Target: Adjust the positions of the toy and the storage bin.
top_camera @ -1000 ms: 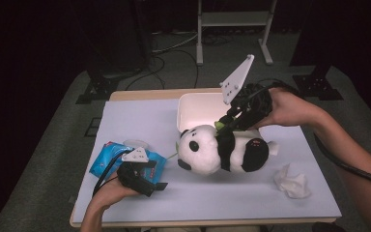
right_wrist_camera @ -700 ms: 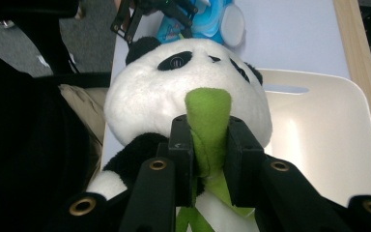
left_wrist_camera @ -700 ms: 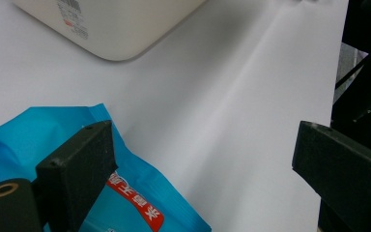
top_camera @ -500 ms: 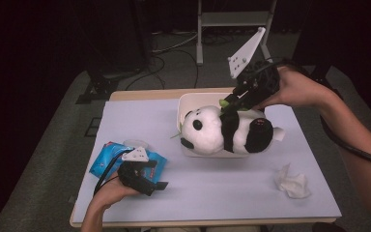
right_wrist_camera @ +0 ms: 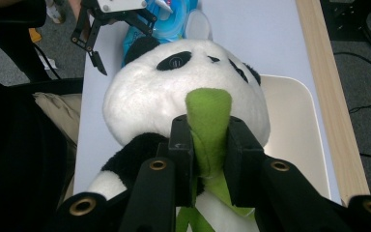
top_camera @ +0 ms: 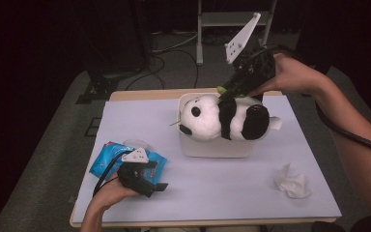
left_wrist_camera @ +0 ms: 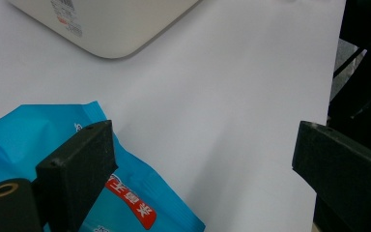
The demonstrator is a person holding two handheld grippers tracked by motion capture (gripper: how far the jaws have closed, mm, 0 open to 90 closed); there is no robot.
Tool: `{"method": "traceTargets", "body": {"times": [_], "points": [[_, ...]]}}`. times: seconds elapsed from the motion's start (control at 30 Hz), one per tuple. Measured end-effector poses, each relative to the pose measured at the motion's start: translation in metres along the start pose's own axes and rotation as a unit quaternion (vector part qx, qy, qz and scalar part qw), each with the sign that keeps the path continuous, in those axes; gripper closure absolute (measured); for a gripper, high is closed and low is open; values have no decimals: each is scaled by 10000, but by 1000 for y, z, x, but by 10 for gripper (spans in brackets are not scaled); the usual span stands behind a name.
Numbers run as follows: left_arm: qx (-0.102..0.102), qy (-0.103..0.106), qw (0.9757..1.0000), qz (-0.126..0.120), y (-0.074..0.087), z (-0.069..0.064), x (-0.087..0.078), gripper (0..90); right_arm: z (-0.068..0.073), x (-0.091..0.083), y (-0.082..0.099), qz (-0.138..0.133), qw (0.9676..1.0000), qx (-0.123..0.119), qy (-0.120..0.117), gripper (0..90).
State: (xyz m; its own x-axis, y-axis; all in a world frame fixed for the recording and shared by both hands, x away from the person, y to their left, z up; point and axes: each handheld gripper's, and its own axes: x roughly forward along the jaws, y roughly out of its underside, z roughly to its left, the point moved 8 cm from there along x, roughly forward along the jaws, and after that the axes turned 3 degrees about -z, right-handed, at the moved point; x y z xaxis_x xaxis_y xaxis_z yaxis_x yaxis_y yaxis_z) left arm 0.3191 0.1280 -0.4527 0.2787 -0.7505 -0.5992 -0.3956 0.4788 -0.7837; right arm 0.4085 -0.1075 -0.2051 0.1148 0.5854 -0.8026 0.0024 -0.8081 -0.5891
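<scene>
Plush panda (top_camera: 224,122): held over the white tray (top_camera: 216,148) by its green leaf (right_wrist_camera: 207,126) alone, which is pinched between the right gripper (right_wrist_camera: 208,137)'s jaws. Risk noted: the thin leaf could slip or tear, and the panda be dropped beside the tray. Left gripper (left_wrist_camera: 200,159): jaws spread, nothing held, parked beside the blue wipes pack (left_wrist_camera: 53,145), well apart from the tray.

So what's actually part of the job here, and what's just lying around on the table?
In use:
- panda plush, held over the tray by its green leaf
- right gripper, clamped on that leaf
- white tray under the panda

Lying about:
- blue wipes pack, beside the open left gripper
- crumpled tissue
</scene>
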Motion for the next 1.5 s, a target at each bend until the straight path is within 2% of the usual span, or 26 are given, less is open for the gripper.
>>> {"method": "traceTargets", "body": {"times": [0.33, 0.67, 1.2, 1.5], "points": [[116, 70, 9999, -20, -6, -7, 1, 76, -19, -1, -2, -39, 10000, 65, 61, 746], [199, 124, 9997, 21, -8, -11, 3, 76, -37, 8, 3, 27, 9998, 184, 72, 746], [169, 132, 9998, 18, -7, -10, 2, 76, -59, 19, 7, 119, 9995, 290, 78, 746], [141, 144, 9998, -14, -7, -10, 0, 76, -74, 35, 15, 235, 9990, 372, 25, 746]]}}
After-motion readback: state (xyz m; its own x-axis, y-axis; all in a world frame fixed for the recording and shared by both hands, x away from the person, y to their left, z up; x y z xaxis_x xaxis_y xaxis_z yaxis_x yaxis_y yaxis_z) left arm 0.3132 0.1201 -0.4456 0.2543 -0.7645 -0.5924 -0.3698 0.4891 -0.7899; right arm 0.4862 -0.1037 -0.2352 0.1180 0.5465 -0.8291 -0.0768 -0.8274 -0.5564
